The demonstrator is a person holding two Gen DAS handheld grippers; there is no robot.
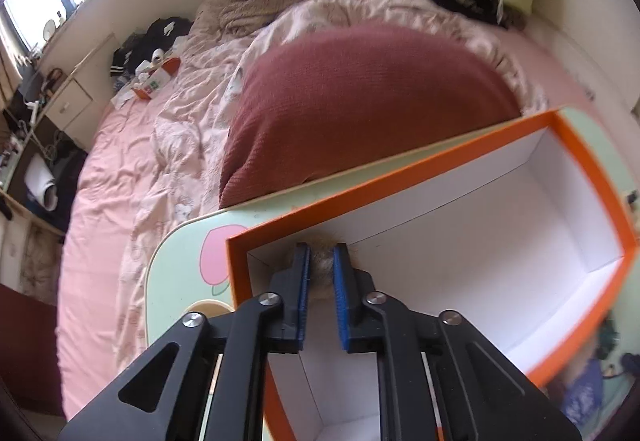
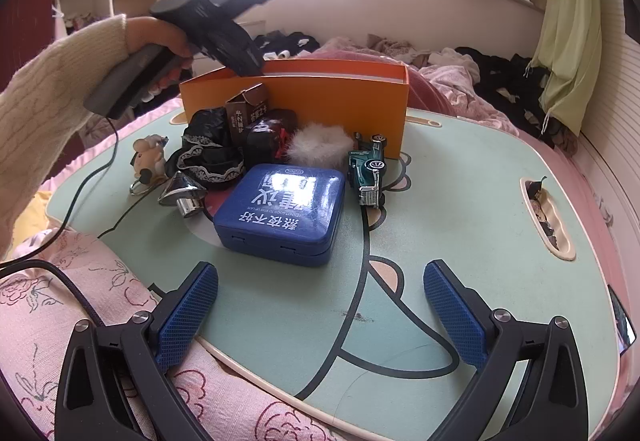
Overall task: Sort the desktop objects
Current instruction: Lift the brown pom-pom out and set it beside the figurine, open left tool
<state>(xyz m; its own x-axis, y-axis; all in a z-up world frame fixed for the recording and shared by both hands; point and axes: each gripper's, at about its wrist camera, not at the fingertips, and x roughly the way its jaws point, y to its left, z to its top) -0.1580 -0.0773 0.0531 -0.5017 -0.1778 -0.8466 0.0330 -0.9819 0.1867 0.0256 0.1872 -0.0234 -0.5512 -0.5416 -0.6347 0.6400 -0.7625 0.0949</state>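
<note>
My left gripper (image 1: 321,273) hangs tilted down over the near-left corner of the orange box (image 1: 592,145), its blue pads pressed in on a small tuft of tan fur (image 1: 321,267) that bulges out past the fingertips. What the furry thing is I cannot tell; only that scrap shows between the pads. From the right wrist view, the left tool dips over the box's far-left rim, so the load seems to sit above the white interior, not over the table (image 2: 460,201).

The step in hand, as I judge it, is the drop. To do it well I'd keep the fingertips inside the rim line, well clear of the orange wall just ahead and left of them, and lower a touch before letting go, so a light fluffy thing falls straight and doesn't catch on the edge. The box floor right of the gripper is bare, so there is room to shift that way if the corner feels tight. Fur clings to textured pads, so I'd open wide and lift straight back.

My right gripper (image 2: 320,305) is spread wide with nothing between its pads, hovering low over the table. Ahead of it sits the blue tin (image 2: 280,213); beyond that, the white pompom (image 2: 318,145) and, ahead to the right, the toy car (image 2: 368,169). The tin is a sensible next pick.
</note>
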